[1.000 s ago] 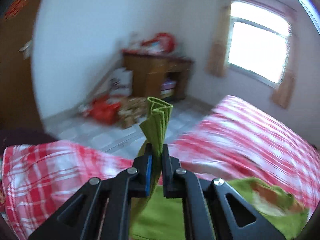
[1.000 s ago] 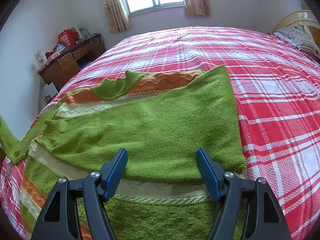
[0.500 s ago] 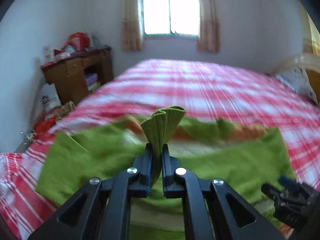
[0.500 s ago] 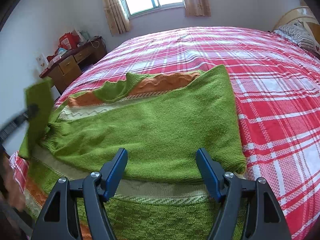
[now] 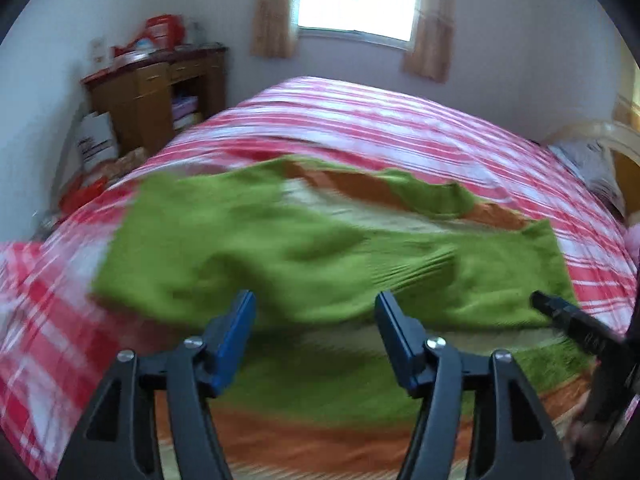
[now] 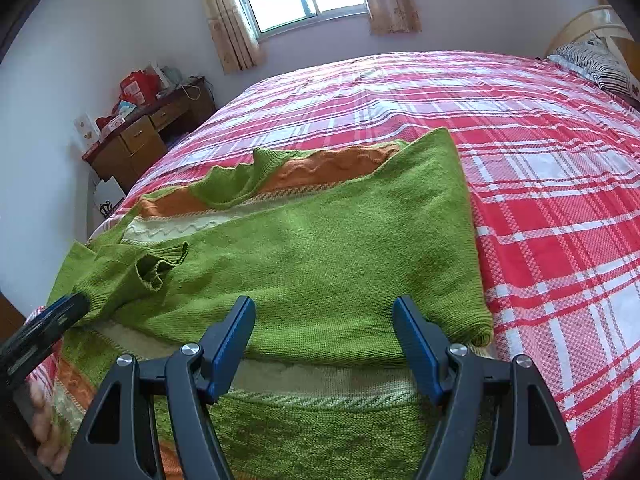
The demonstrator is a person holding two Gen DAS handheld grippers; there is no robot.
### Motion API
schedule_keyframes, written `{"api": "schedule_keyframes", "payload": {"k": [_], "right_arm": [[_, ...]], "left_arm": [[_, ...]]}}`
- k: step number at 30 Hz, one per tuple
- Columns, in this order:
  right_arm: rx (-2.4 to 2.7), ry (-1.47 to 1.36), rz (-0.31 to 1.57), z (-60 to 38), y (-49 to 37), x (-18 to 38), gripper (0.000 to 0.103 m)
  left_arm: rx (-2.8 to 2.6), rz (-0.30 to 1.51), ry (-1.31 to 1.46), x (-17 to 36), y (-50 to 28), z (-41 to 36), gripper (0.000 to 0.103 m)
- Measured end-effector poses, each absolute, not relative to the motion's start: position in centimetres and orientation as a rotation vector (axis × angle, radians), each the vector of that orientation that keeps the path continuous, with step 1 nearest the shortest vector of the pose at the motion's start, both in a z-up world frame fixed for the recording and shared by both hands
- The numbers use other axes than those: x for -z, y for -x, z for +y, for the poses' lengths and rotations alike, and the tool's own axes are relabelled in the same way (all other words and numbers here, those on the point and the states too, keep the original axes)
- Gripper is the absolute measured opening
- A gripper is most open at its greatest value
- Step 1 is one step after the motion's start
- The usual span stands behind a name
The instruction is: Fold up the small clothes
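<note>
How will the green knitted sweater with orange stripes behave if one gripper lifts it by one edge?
The green knitted sweater with orange stripes is probably floppy: its sleeve cuff lies crumpled. It would likely sag and unfold, since folded layers rest loosely. The coarse knit should hardly slip.

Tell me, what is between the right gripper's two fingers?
In the right wrist view, the right gripper is open, fingers apart; only the folded green sweater on the plaid bed shows between them, ungripped.

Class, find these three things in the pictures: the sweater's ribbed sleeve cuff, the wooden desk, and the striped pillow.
sleeve cuff (image 6: pixel 160 266), right wrist view, on its ribbed open end.
wooden desk (image 6: pixel 138 142), right wrist view, on a drawer front.
striped pillow (image 6: pixel 596 62), right wrist view, on its top face.
</note>
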State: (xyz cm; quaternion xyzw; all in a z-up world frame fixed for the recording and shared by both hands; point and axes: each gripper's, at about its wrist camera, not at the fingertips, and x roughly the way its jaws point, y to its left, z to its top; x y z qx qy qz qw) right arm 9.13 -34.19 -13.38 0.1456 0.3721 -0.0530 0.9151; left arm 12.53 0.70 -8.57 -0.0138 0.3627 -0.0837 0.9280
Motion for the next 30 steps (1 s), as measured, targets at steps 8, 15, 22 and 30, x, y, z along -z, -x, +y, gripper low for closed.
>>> {"api": "schedule_keyframes", "payload": {"k": [8, 15, 22, 30], "right_arm": [[-0.112, -0.405, 0.764, -29.4, -11.3, 10.0, 0.072], [-0.155, -0.407, 0.899, -23.2, -17.6, 12.9, 0.072], [-0.073, -0.17, 0.899, -20.1, -18.8, 12.7, 0.019], [-0.081, -0.142, 0.677, -22.1, -17.1, 4.5, 0.007]], "left_arm": [[0.054, 0.729, 0.107, 12.4, -10.8, 5.3, 0.064], [0.083, 0.72, 0.099, 12.4, -10.6, 4.6, 0.077], [0.133, 0.724, 0.091, 12.4, -11.0, 4.3, 0.092], [0.129, 0.725, 0.09, 12.5, -11.1, 4.4, 0.092]]}}
